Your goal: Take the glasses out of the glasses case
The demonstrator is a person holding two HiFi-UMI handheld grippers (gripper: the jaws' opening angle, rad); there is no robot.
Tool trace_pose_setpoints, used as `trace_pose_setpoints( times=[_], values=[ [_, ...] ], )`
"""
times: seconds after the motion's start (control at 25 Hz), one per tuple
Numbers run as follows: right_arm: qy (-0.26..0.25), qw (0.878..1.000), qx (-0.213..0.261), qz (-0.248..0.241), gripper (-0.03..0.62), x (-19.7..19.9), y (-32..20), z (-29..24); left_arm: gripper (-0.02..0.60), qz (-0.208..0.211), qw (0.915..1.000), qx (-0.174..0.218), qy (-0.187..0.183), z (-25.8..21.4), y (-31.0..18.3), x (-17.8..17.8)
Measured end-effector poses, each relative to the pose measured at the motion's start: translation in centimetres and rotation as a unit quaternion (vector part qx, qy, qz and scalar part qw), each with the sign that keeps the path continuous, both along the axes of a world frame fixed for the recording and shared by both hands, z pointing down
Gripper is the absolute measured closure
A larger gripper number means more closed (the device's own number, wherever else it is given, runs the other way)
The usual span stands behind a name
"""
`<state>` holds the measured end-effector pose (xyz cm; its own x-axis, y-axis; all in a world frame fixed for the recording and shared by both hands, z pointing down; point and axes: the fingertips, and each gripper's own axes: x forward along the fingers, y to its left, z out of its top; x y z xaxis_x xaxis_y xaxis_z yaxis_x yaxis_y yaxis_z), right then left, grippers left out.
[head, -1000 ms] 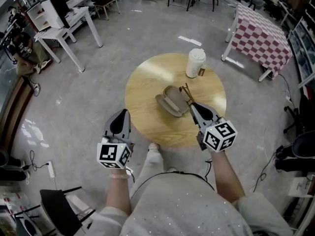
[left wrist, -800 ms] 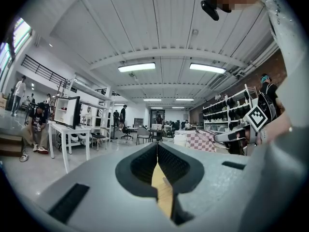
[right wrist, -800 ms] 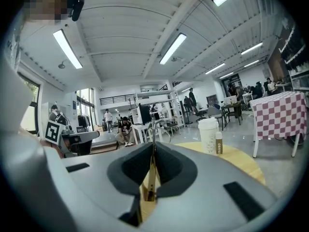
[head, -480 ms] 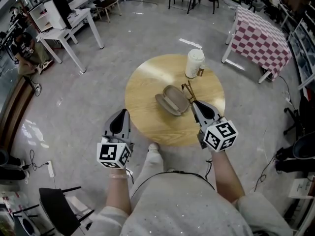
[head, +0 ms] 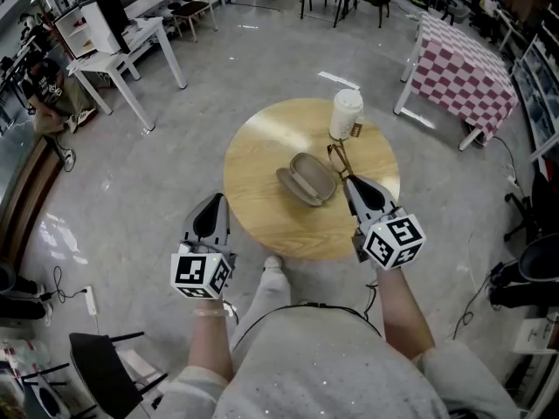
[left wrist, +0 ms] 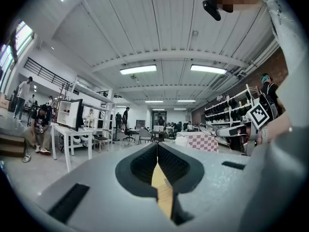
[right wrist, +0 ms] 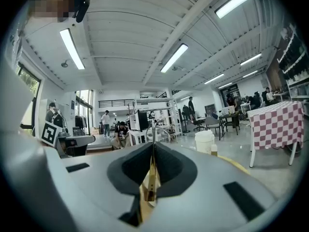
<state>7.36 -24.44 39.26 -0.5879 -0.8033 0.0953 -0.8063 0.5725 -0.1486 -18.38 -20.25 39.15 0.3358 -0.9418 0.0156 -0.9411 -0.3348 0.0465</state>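
Observation:
An open tan glasses case (head: 306, 179) lies in the middle of the round wooden table (head: 262, 147), with nothing in it. The thin gold-framed glasses (head: 338, 158) hang just right of the case, above the tabletop. My right gripper (head: 350, 181) is shut on the glasses (right wrist: 150, 180), with one gold arm pinched between the dark pads and the frame sticking out ahead of the tips. My left gripper (head: 214, 202) hovers off the table's near left edge, shut with nothing in it. In the left gripper view the pads (left wrist: 166, 161) meet at the tip.
A white lidded cup (head: 346, 113) stands at the table's far right edge, just beyond the glasses, and shows too in the right gripper view (right wrist: 204, 141). A checkered-cloth table (head: 463, 64) and white desks (head: 113, 33) stand further off on the grey floor.
My right gripper has lifted a little with the glasses and drifted away from the case toward the cup. The left gripper has stayed where it was.

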Motion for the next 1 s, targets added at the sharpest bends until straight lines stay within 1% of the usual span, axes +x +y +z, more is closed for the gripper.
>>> trace_pose_setpoints(
  times=[1.0],
  values=[
    [-0.001, 1.000, 0.015, 0.007, 0.574, -0.22, 0.39, -0.61, 0.577, -0.007, 1.0000, 0.001, 0.001, 0.28, 1.02, -0.90]
  ],
)
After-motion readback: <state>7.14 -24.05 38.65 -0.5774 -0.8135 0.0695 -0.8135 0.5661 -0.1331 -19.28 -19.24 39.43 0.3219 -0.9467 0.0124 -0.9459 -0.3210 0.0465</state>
